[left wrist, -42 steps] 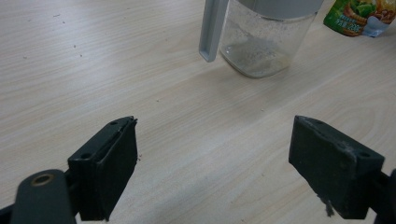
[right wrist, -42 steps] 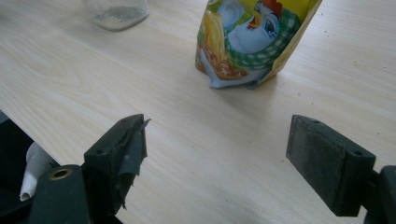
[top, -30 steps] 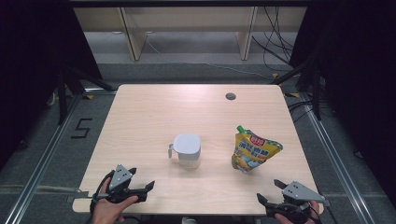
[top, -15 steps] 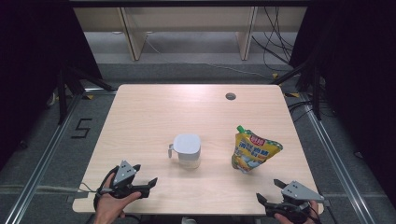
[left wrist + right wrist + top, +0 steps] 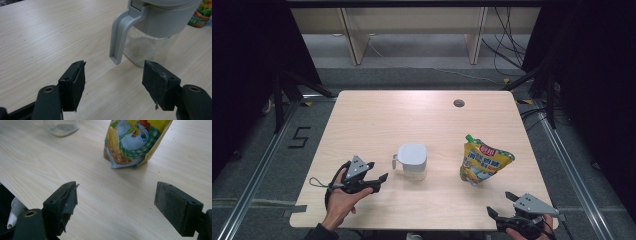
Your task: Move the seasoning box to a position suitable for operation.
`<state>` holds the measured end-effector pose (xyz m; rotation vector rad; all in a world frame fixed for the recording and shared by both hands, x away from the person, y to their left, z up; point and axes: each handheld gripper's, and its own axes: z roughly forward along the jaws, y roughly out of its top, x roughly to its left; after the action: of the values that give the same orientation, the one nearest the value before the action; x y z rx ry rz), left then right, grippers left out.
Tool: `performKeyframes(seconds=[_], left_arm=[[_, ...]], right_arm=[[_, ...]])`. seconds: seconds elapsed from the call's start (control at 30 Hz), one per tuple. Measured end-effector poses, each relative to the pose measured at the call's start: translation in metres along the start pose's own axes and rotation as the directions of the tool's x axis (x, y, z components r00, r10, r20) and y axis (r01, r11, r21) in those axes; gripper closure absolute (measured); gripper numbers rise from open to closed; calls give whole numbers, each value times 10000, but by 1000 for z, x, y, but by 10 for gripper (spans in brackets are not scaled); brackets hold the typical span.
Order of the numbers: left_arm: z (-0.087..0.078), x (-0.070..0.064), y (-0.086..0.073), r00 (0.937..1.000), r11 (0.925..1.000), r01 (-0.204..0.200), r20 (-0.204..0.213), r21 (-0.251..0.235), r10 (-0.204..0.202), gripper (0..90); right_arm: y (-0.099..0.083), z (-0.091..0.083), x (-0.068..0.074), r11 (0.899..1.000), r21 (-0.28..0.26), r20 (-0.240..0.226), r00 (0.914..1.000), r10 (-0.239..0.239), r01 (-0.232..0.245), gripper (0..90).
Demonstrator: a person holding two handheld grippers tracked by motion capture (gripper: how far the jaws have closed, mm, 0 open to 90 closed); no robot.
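My left tool point(image 5: 379, 179) hung wide open and empty, its jaws framing the handle of the grey-lidded glass jar point(image 5: 413, 161) at mid-counter point(image 5: 412, 115); a thin pale residue lay at the jar's bottom. My right tool point(image 5: 504, 204), likewise open and empty, faced the upright yellow pouch point(image 5: 484, 160).

A large digit "5" point(image 5: 298, 137) stands in black on the grey floor to the left of the table point(image 5: 377, 115). The yellow pouch point(image 5: 484, 162) carries a red label patch near its top with light characters and green lettering below it, but in the high view these are too small to read. In the left gripper view a strip of the pouch point(image 5: 200, 15) shows what looks like "200", too blurred to be sure. No other writing can be read.
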<state>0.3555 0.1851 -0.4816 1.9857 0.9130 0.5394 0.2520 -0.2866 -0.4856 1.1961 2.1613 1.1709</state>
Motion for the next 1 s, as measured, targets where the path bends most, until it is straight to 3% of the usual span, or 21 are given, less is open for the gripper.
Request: performKeyframes(seconds=[0.07, 0.1, 0.13, 0.17, 0.23, 0.27, 0.3, 0.33, 0.37, 0.4, 0.43, 0.57, 0.6, 0.67, 0.7, 0.73, 0.77, 0.8, 0.87, 0.9, 1.0], left_arm=[[8, 7, 5, 9979, 9979, -649, -14, -35, 649, 364], [11, 5, 6, 9995, 9994, -327, -36, -100, 327, 378], [11, 5, 6, 9995, 9994, -327, -36, -100, 327, 382], [12, 8, 9, 9970, 9970, -768, -21, -76, 767, 394], [17, 7, 12, 9965, 9961, -836, -84, -267, 834, 416], [18, 4, 13, 9989, 9987, -463, -23, -234, 462, 416], [20, 6, 15, 9953, 9952, -963, -47, -149, 962, 434], [23, 4, 15, 9964, 9962, -844, -14, -235, 844, 443], [24, 5, 16, 9931, 9931, -1170, 22, -69, 1170, 464], [26, 3, 15, 9969, 9968, -787, 50, -170, 788, 464], [27, 5, 16, 9952, 9951, -980, -4, -89, 980, 477], [33, 5, 18, 9977, 9973, -667, 66, -300, 669, 530], [34, 7, 19, 9938, 9936, -1102, 91, -244, 1105, 530], [37, 4, 20, 9957, 9953, -908, 173, -328, 914, 558], [38, 4, 21, 9933, 9932, -1139, 193, -232, 1144, 591], [38, 4, 22, 9882, 9884, -1515, 201, -110, 1517, 605], [41, 0, 22, 9925, 9925, -1195, 240, -270, 1201, 605], [41, -1, 23, 9901, 9903, -1386, 225, -73, 1387, 623], [44, -3, 24, 9914, 9921, -1244, 381, -185, 1250, 665], [46, -1, 24, 9867, 9871, -1592, 311, -184, 1597, 679], [49, 0, 24, 9903, 9905, -1336, 348, -332, 1348, 699]], right_arm=[[0, 0, -1, 9999, 49, -80, 9999, -126, 126, 193], [0, 0, -1, 9999, 70, -69, 9999, -100, 101, 194], [0, 0, -1, 9999, 70, -69, 9999, -100, 101, 194], [0, 1, -1, 9997, -33, -65, 9997, -238, 238, 195], [0, 0, 0, 9999, 74, -90, 9999, -68, 68, 195], [0, 0, 0, 9999, 74, -90, 9999, -68, 68, 195], [0, -1, 0, 9999, 123, -41, 10000, 29, -29, 195], [0, -1, 0, 9999, 126, -39, 10000, 30, -30, 195], [0, 0, -2, 9998, 40, -92, 9998, -174, 175, 195], [0, 0, -2, 9998, 40, -92, 9998, -174, 175, 195], [0, 0, -2, 9998, 42, -98, 9998, -178, 178, 195], [0, 0, 0, 9999, 41, -23, 9999, -154, 154, 196], [0, 0, 1, 9999, 74, -38, 10000, -78, 79, 197], [0, 0, 1, 10000, 83, -68, 10000, -46, 47, 198], [0, 0, 0, 9998, 51, -48, 9999, -166, 166, 198], [0, 0, 2, 9999, 123, -98, 9999, 81, -80, 198], [0, 0, 2, 9999, 123, -98, 9999, 81, -80, 198], [0, 0, 2, 9998, 190, -129, 9999, 42, -40, 198], [0, 1, -1, 9998, 113, -219, 9996, -179, 181, 199], [0, 1, 0, 9998, 142, -185, 9998, -109, 111, 203], [0, 2, 1, 9999, 78, -183, 9998, -96, 97, 205]])
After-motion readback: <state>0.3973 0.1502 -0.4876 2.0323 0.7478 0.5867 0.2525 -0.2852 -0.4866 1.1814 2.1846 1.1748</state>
